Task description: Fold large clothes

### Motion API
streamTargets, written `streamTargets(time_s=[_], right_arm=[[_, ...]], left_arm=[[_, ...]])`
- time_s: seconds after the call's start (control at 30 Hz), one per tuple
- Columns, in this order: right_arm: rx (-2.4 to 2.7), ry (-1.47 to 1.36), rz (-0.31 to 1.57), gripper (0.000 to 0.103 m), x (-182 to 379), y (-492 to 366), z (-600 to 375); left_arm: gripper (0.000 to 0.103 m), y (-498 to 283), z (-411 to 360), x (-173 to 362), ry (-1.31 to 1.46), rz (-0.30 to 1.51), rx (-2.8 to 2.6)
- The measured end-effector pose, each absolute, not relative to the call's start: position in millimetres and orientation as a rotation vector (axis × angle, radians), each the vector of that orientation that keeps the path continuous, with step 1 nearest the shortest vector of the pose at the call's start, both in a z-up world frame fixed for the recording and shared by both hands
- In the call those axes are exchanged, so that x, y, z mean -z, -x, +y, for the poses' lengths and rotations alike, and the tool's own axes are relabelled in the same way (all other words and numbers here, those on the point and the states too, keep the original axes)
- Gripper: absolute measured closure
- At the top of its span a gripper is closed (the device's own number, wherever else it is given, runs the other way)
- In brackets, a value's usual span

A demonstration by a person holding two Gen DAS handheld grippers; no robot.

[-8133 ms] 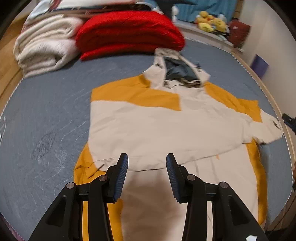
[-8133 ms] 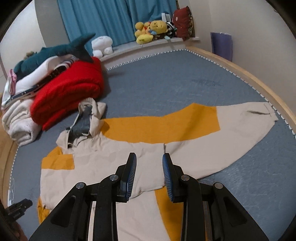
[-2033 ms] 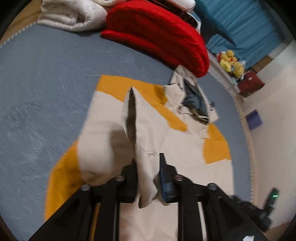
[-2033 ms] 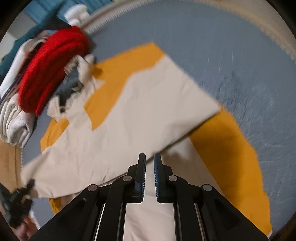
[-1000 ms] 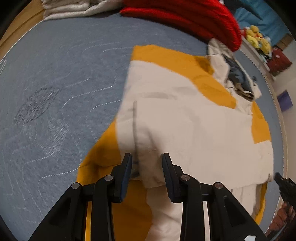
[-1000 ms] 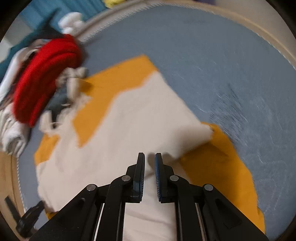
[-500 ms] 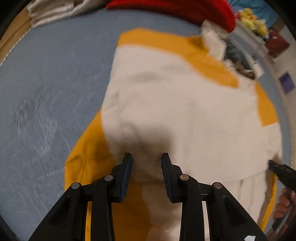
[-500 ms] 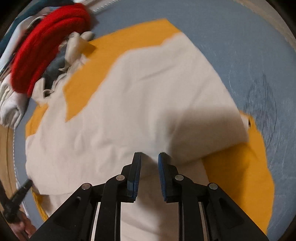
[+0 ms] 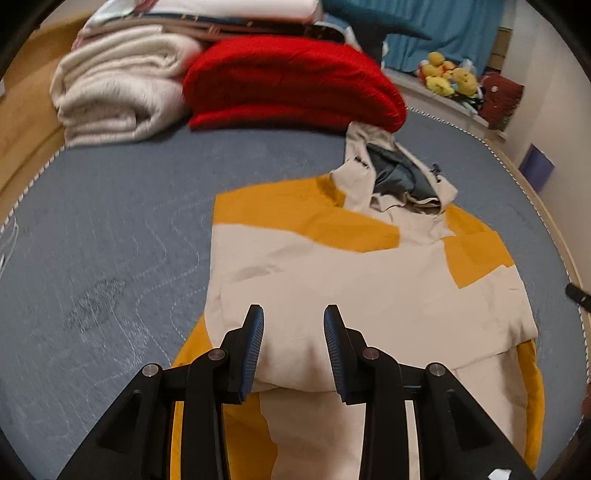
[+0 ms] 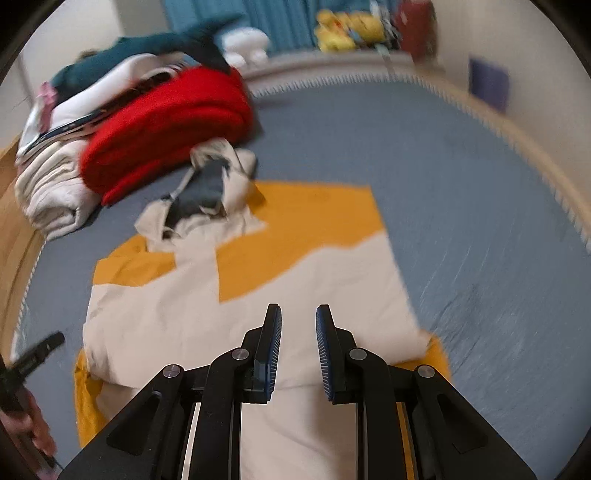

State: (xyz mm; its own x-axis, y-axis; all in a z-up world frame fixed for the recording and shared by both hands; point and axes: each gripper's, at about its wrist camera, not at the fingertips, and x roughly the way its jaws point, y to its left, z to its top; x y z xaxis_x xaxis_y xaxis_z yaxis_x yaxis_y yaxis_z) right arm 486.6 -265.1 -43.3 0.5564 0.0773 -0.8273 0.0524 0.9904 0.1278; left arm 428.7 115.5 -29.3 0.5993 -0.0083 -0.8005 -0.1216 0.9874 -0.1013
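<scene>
A cream and orange hooded jacket (image 9: 354,280) lies on the blue-grey mattress (image 9: 110,236), both sleeves folded across its body, hood (image 9: 399,177) toward the far end. My left gripper (image 9: 293,347) is open and empty, above the jacket's lower left part. In the right wrist view the jacket (image 10: 295,280) lies the same way. My right gripper (image 10: 298,343) is open and empty above its lower right part. The left gripper's tip (image 10: 40,350) shows at the left edge of that view.
A folded red blanket (image 9: 291,81) and a folded cream blanket (image 9: 118,99) lie beyond the hood. Plush toys (image 9: 448,77) sit on a ledge by blue curtains (image 10: 236,14). The wooden bed rim (image 10: 517,140) curves along the right.
Both grippers have let go of the sleeves, opened and drawn back and up. The sleeves now lie flat across the jacket.
</scene>
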Motion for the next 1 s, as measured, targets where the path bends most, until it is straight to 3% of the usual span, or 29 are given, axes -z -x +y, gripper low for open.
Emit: streamTargets(time_s=[0.53, 0.77, 1.0], right_arm=[[-0.027, 0.015, 0.926, 0.082, -6.1, -464.3, -281.5], [0.056, 0.04, 1.001, 0.082, 12.6, -478.9, -299.6], [0.063, 0.059, 1.037, 0.082, 30.3, -490.9, -299.7]], left_arm=[[0.073, -448.8, 82.8, -9.7, 0.056, 0.874, 0.001], [0.081, -551.0, 79.2, -15.1, 0.057, 0.895, 0.011], [0.082, -685.8, 73.0, 2.0, 0.091, 0.928, 0.051]])
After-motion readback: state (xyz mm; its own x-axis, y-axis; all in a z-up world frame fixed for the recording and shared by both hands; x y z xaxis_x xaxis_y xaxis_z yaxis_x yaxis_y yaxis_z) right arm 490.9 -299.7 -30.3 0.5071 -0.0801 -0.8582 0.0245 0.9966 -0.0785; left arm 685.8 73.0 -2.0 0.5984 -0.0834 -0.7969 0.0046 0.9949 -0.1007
